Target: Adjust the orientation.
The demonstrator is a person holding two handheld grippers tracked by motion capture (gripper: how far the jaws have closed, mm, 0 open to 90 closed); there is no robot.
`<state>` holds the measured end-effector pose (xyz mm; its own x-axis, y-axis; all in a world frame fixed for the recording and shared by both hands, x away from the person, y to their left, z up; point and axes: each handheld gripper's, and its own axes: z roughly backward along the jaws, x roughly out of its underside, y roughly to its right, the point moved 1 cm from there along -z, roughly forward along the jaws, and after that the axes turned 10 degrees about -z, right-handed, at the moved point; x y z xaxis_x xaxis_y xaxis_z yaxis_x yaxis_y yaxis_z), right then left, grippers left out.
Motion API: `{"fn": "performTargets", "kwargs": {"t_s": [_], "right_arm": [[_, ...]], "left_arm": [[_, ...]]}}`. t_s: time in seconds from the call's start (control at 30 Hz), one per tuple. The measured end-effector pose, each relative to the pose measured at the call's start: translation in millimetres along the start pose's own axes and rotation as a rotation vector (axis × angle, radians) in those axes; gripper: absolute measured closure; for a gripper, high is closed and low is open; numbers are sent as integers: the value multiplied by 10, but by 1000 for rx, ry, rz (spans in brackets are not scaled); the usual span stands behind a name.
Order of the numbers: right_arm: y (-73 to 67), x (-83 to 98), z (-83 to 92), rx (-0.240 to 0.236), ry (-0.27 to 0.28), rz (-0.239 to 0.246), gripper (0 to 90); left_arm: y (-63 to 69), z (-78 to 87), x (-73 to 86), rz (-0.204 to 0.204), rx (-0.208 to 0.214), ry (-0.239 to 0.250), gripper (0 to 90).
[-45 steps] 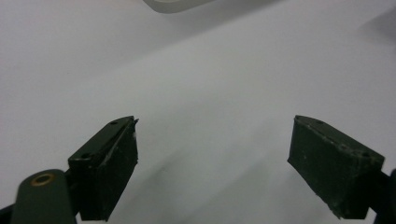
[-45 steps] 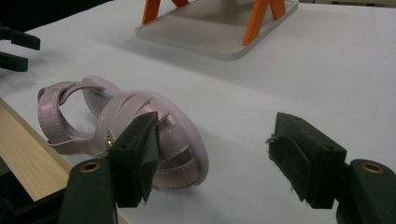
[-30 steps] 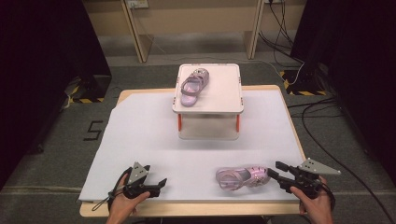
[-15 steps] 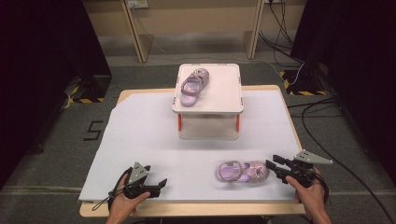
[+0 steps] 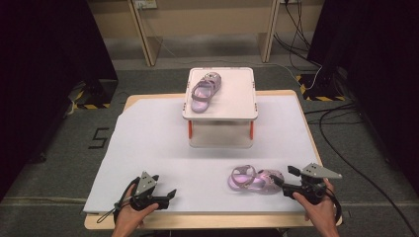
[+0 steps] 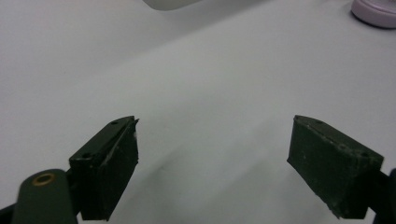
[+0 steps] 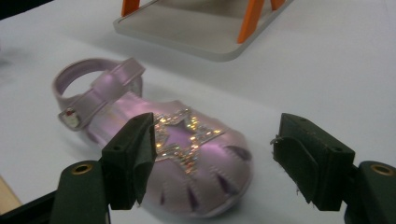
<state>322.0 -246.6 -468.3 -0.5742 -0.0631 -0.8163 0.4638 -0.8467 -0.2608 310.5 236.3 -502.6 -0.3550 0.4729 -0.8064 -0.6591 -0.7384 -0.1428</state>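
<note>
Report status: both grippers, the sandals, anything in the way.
Left gripper open, empty, low over the table. Right gripper open at the toe of the near sandal, not gripping. Second sandal sits on the raised stand. Nothing blocking the near sandal.

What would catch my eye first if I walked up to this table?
Probably the two small lilac sandals: one sandal sits on top of a white raised stand at the table's far middle, the other sandal lies flat on the white table sheet near the front. Right beside that one, the right gripper points at its glittery toe with jaws open, while the left gripper rests open at the front left.
</note>
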Motion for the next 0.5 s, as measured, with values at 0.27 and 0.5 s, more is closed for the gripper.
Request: {"fn": "performTargets", "kwargs": {"t_s": [0.27,0.5], "right_arm": [[-218,82,-6,48,-43,79,237],[-316,171,-131,119,-124,183,242]], "left_arm": [[6,-2,3,-10,2,-9,154],[15,-10,4,-13,5,-18,155]]}}
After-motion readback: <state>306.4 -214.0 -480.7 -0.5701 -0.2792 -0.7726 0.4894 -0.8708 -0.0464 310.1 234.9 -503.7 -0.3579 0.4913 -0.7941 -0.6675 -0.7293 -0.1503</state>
